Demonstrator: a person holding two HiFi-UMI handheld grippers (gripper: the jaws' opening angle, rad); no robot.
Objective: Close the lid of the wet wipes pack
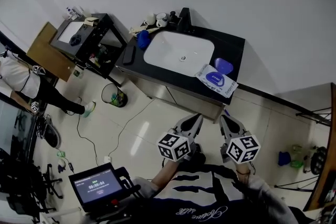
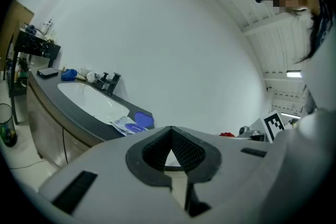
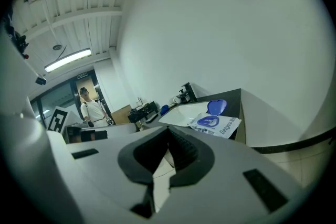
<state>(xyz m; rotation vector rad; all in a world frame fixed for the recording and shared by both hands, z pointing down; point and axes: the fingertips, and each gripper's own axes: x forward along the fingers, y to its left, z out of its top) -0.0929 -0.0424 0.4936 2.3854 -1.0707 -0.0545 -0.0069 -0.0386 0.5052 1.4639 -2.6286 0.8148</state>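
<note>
The wet wipes pack lies flat on the right end of the black counter, beside the white basin. Its round blue lid stands flipped open at the pack's far side. The pack also shows in the left gripper view and the right gripper view, well ahead of the jaws. My left gripper and right gripper hang side by side over the floor, short of the counter's front edge. Both are shut, with nothing between their jaws.
A tap, cups and a blue object sit along the counter's back and left. A black cart, a waste bin and a cable lie to the left. A person stands at far left. A timer tablet is near me.
</note>
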